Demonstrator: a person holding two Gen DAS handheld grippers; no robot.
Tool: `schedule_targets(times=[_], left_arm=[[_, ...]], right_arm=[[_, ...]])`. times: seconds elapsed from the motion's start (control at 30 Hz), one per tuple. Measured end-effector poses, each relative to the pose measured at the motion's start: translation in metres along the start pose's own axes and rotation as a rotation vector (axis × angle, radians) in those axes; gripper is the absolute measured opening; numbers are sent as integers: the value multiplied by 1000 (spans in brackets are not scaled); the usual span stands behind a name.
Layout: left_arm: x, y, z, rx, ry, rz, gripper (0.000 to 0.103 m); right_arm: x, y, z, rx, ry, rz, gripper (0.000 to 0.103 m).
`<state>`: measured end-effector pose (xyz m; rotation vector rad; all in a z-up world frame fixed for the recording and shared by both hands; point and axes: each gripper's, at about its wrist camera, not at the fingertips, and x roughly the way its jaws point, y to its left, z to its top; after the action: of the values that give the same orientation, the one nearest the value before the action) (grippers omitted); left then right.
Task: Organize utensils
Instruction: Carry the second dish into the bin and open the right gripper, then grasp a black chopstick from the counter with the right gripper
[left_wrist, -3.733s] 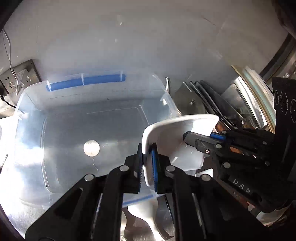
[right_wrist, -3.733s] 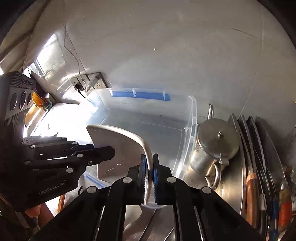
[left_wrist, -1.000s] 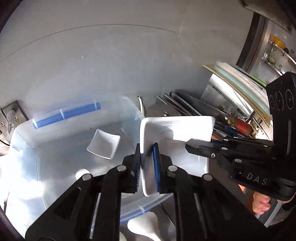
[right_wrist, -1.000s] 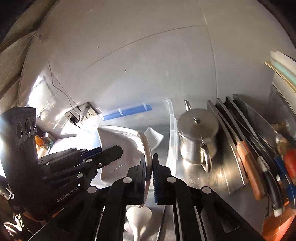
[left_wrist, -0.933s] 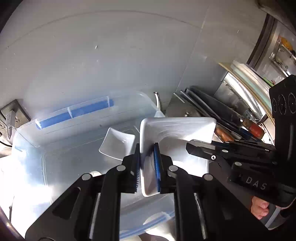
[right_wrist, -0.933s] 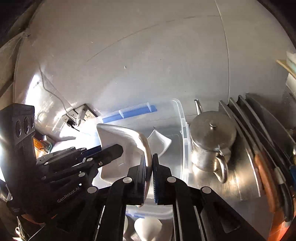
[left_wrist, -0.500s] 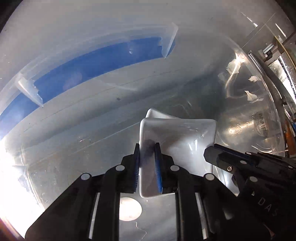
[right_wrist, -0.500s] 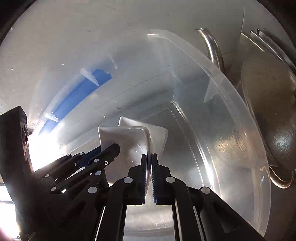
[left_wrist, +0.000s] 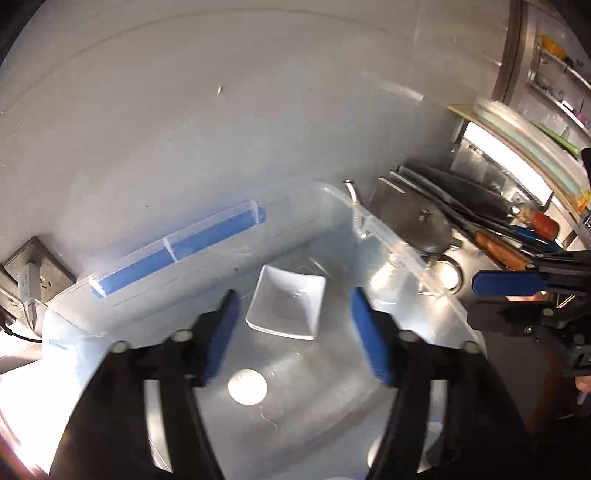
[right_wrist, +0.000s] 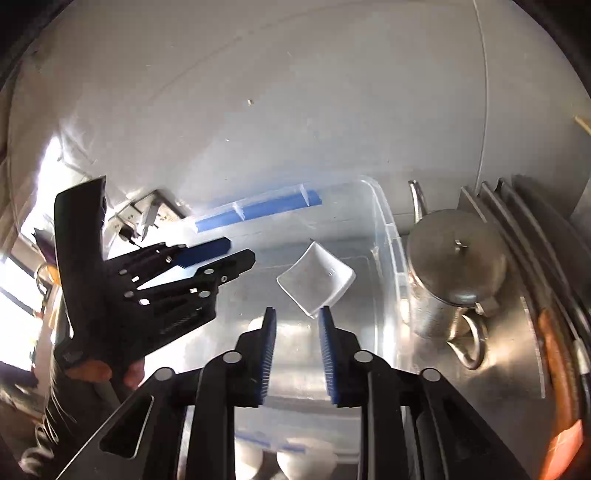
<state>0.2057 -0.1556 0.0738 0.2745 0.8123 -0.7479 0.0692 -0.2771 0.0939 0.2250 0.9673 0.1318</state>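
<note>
Two hand-held grippers hang above a clear plastic storage bin with a blue handle strip (left_wrist: 177, 254), and neither holds anything. The left gripper (left_wrist: 291, 325) has its blue-padded jaws spread wide and opening further, with only air between them. The right gripper (right_wrist: 297, 345) shows a narrower gap, its jaws also opening, nothing between the pads.

The task's thing, a small white square ceramic dish (left_wrist: 286, 304), lies flat on the bin floor toward the far wall. From the outline it may be a nested pair; this cannot be confirmed. Seen along the left gripper, the dish sits ahead of and below the fingertips, framed between the two pads. Seen along the right gripper, the dish (right_wrist: 316, 280) lies ahead and slightly to the right of the jaw line, one corner pointing back at the fingers. Being square, it has no long axis to speak of. Neither gripper touches it.

Outside the bin on its right stand a lidded steel teapot (right_wrist: 454, 266) and a rack of knives with wooden and red handles (left_wrist: 495, 236). White rounded pieces (right_wrist: 306, 461), possibly spoons, lie at the near edge below the bin.

Assessment: the dish appears deposited. The next pick probably lies outside the bin, near its front, so both hands must first clear the rim.
</note>
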Motion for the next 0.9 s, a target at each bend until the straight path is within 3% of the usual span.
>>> schedule_targets(times=[0.07,0.13,0.23,0.33,0.4,0.5,0.6,0.67,0.7,0.83,0.9], left_arm=[[-35,-32,-16,17,-40,-77,95],[-51,-65,-36,28,-19,-183,95],[-53,-114,-65,-8,48,-283,95],[-29,-143,-85,-118,144,-354,95],[-8,-146,-100,-227,217,-403,95],[21,-149,-119,-370,316,-459,95],[38,-148,-132,-458,386,-460,95],[44,-147,-139,-505,430,-455,95],[47,-146,-142,-524,451,-455,95],[64,-154,-156,-577,543,-463,95],[75,-162,-164,-595,592,-469,95]], right_arm=[[-18,-9,-50,-64,38,-125,56],[-10,-25,-109,-55,176,-210,56],[15,-46,-193,51,390,-184,44],[16,-42,-242,105,445,-166,44],[16,-38,-253,106,449,-155,44],[28,-31,-267,68,497,-155,32],[27,-32,-271,49,481,-155,28],[27,-31,-272,35,470,-212,10],[26,-33,-274,44,465,-207,8],[12,-56,-279,139,449,-158,7],[6,-73,-280,230,438,-87,7]])
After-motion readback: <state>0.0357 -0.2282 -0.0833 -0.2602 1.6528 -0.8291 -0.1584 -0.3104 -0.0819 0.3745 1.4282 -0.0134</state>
